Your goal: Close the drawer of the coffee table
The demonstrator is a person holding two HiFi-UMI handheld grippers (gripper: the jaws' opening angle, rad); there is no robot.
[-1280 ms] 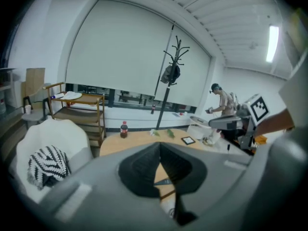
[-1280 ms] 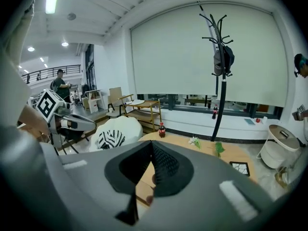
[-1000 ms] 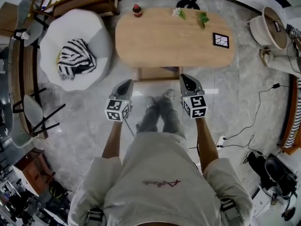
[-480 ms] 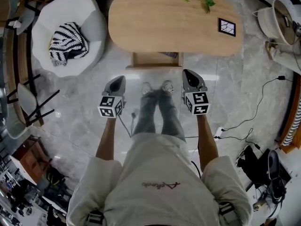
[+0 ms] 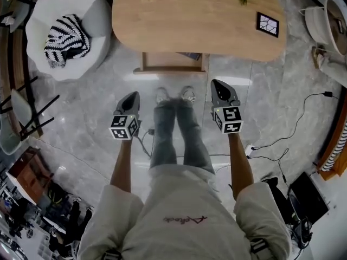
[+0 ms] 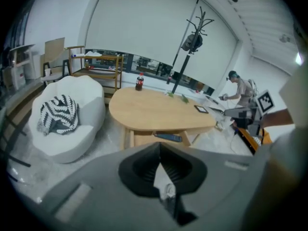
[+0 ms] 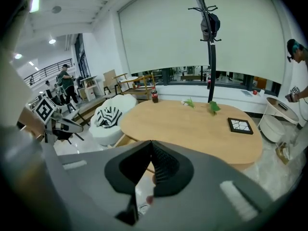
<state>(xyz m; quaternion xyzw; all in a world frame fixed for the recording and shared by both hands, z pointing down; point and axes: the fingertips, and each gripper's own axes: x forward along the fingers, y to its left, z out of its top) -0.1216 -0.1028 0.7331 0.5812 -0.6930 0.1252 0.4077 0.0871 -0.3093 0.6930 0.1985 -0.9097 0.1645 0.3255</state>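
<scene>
The coffee table [image 5: 195,20] looks bigger now than it did a moment ago, and it fills more of the top of the head view. I think that means I have come closer to it. That is good, because I can't push anything from far away. The real job has not started yet.

The drawer [image 5: 171,69] is open. It sticks out from under the near edge of the worktop [image 5: 227,31], in the upper middle of the frame, just above my feet [image 5: 173,95]. A dark flat thing [image 5: 190,56] lies inside it, on its right side.

My left gripper [image 5: 132,95] is in the middle left of the frame and my right gripper [image 5: 219,84] is in the middle right. The drawer sits above and between them, and neither one touches it. The right gripper is a bit nearer to it than the left one. Both grippers have their tips pressed together, and both hold nothing. I think closed tips are fine here, since I only need to push the drawer front in until it goes under the worktop.
</scene>
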